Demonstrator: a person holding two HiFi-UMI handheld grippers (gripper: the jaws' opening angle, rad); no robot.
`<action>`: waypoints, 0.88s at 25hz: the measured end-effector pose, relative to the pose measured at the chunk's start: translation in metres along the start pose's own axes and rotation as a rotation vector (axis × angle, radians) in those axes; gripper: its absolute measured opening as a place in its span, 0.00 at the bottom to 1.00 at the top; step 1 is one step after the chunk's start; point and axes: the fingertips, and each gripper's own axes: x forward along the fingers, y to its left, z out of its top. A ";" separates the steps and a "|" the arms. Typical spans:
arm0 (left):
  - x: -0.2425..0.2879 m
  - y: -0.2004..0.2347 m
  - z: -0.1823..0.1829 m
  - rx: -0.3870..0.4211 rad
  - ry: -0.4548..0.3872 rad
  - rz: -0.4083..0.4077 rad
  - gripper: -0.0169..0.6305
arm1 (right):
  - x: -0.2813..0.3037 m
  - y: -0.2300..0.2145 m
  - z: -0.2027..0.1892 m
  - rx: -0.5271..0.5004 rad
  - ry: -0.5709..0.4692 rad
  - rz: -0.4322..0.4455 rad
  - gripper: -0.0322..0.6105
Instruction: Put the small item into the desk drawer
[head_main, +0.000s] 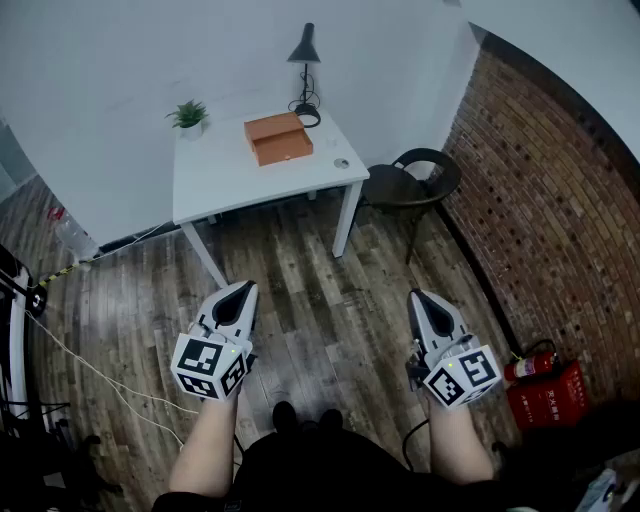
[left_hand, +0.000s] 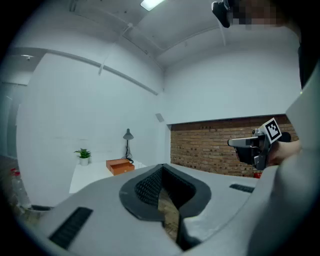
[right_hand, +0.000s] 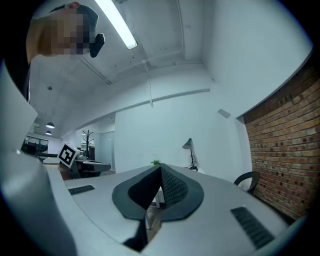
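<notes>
Across the room stands a white desk (head_main: 225, 175) with an orange drawer box (head_main: 278, 138) on top, its drawer closed. A small round item (head_main: 341, 163) lies near the desk's right front corner. Both grippers are held low over the wooden floor, well short of the desk. My left gripper (head_main: 243, 291) is shut with nothing between its jaws, and my right gripper (head_main: 416, 299) is shut and empty too. From the left gripper view, the closed jaws (left_hand: 162, 171) point toward the orange box (left_hand: 119, 166). The right gripper's closed jaws (right_hand: 161, 171) hide most of the desk.
A potted plant (head_main: 188, 116) and a black lamp (head_main: 305, 58) stand at the desk's back. A dark chair (head_main: 420, 180) sits right of the desk by the brick wall (head_main: 540, 200). A fire extinguisher (head_main: 530, 365) and red box are at my right; cables (head_main: 90, 370) trail left.
</notes>
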 end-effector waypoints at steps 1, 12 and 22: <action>0.000 0.002 0.002 -0.005 -0.017 -0.002 0.04 | 0.002 0.001 -0.001 0.001 0.000 0.001 0.05; 0.011 -0.018 -0.003 0.021 0.011 0.002 0.22 | -0.001 0.000 -0.008 0.054 0.023 0.051 0.05; 0.016 -0.061 0.008 -0.017 -0.029 -0.025 0.26 | -0.034 -0.019 0.002 0.073 0.006 0.075 0.05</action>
